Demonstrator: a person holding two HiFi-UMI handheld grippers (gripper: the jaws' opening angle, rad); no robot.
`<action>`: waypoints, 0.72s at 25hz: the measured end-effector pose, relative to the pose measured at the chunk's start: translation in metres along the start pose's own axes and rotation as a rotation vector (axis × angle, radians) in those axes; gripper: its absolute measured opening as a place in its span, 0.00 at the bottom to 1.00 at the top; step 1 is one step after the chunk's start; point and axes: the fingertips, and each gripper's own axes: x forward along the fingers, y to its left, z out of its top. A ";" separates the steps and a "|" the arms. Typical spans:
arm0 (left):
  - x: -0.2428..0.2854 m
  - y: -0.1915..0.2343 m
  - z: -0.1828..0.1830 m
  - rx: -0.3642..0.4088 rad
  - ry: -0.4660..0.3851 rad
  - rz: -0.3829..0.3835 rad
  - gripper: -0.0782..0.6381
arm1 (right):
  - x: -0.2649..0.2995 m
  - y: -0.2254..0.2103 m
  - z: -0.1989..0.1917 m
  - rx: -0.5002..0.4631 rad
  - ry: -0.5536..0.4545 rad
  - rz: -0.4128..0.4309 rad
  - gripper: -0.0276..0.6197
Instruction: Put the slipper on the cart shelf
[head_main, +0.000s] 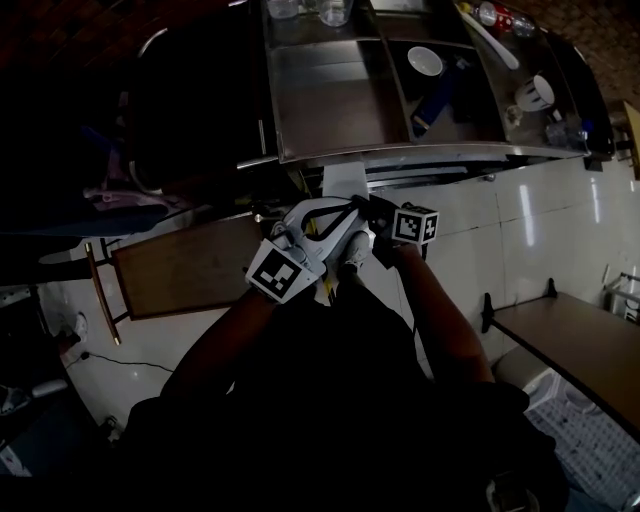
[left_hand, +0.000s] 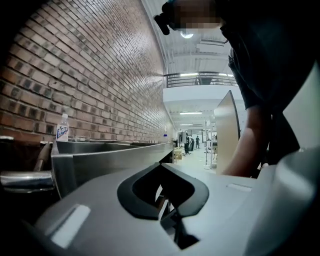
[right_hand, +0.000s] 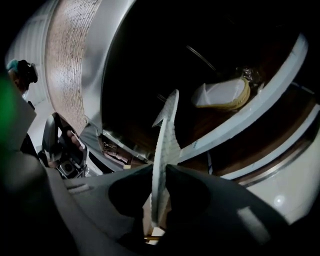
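Observation:
In the right gripper view, my right gripper (right_hand: 162, 172) is shut on a thin white slipper (right_hand: 164, 140), seen edge-on with its ribbed sole pointing at the cart's dark lower shelf (right_hand: 210, 145). A second slipper (right_hand: 222, 95), white with a yellowish sole, lies on that shelf behind a white rail (right_hand: 250, 107). In the head view both grippers sit close together at the cart's front edge, the right gripper (head_main: 385, 222) beside the left gripper (head_main: 320, 232). The left gripper view looks along the cart's steel top edge (left_hand: 115, 155); its jaws are hidden by the grey housing.
The steel cart top (head_main: 330, 110) carries a white bowl (head_main: 425, 62), a cup (head_main: 535, 93) and glasses. A brown board (head_main: 190, 265) stands to the left and a bench (head_main: 580, 340) to the right. A brick wall (left_hand: 100, 85) and a bottle (left_hand: 62, 129) flank the cart.

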 end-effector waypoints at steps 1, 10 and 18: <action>0.004 0.001 -0.002 -0.003 0.006 0.006 0.11 | 0.001 -0.006 0.005 -0.007 -0.003 -0.006 0.14; 0.031 0.015 -0.011 -0.010 0.022 0.059 0.11 | 0.016 -0.039 0.051 -0.199 -0.058 -0.089 0.14; 0.043 0.023 -0.020 -0.037 0.045 0.080 0.11 | 0.037 -0.050 0.091 -0.302 -0.122 -0.097 0.14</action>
